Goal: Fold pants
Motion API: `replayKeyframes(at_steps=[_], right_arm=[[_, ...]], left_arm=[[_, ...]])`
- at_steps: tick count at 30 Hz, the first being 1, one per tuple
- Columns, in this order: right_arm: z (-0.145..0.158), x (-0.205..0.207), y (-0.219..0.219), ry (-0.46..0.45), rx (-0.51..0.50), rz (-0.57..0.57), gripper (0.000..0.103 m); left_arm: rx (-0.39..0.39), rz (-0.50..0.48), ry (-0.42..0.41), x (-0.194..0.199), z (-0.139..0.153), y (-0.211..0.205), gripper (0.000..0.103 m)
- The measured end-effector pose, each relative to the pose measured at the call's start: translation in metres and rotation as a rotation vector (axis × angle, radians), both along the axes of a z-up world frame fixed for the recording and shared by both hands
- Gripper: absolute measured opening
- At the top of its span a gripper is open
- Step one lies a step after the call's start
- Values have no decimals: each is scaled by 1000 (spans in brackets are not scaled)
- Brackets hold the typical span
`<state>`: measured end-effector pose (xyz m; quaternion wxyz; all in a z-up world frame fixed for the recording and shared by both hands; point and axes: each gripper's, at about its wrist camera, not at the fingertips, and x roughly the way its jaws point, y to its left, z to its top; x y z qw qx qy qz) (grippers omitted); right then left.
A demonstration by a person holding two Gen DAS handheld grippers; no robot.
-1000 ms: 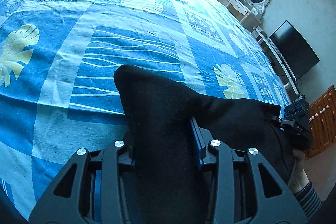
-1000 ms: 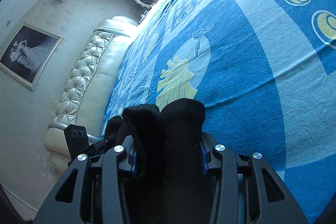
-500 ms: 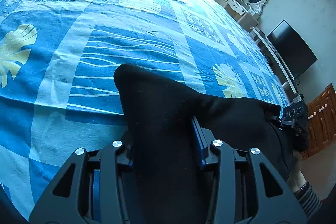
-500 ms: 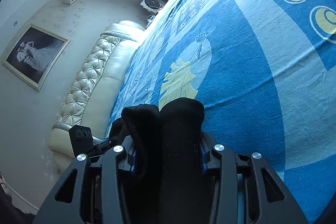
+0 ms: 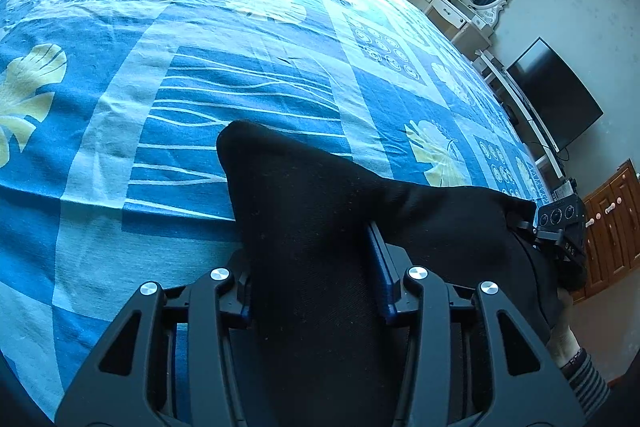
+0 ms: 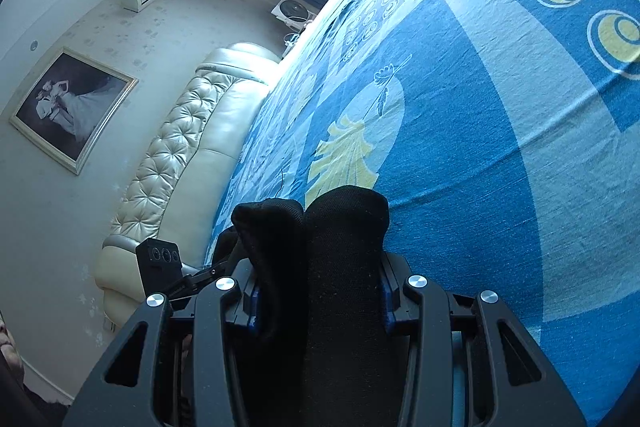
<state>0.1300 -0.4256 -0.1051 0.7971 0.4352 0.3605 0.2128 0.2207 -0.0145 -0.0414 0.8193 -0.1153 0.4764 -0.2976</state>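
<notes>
Jaws, both grippers: pressed onto black cloth; left gripper [image 5: 312, 291] pinches a thick wad of the pants [image 5: 320, 227], cloth bulging up past the fingers to a rounded peak at frame centre; right gripper [image 6: 316, 299] pinches two bunched lobes of the same pants [image 6: 344, 247], low centre of its frame.

Pants: black, held between the two grippers; in the left view the cloth runs from the jaws toward the right edge, where the other gripper's body shows at mid-right; how much hangs below is hidden.

Bed [image 5: 160, 107]: blue patterned sheet with pale bands and yellow leaf prints, filling the upper left and centre of the left view and the right half of the right view; pants appear held over it near its edge, contact not discernible.

Surroundings: headboard [image 6: 180, 155], cream and tufted, left of centre in the right view; TV [image 5: 556, 95] at right in the left view.

Step, by judgement: early, the garment gripped at two points and carried for laying out; no fold visible yet.

Next move, by judgement: carry both grips forward over the sheet, keep them apart so the cloth stays taut, lower it flat before any release.
</notes>
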Motion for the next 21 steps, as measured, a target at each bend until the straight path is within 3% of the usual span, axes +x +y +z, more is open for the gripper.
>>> replayKeyframes(at_steps=[6,11,13,17,21], right_arm=[[1,0,0,-5,8,4,44],[9,-8,-2,-2,47,2,59],[13,-19,-5,0,57,-14,66],[20,-47,-11,19,26,-15,71],[21,-80,-13,42,36,-7,74]], left_arm=[[0,-1,-3,0,0,1,46],[-48,-20,0,-8,2,13,65],[-74,-25,11,-15,3,18,70],[-142,-14,74,-35,-1,30,73],[-159,-6,99,-67,-2,39,78]])
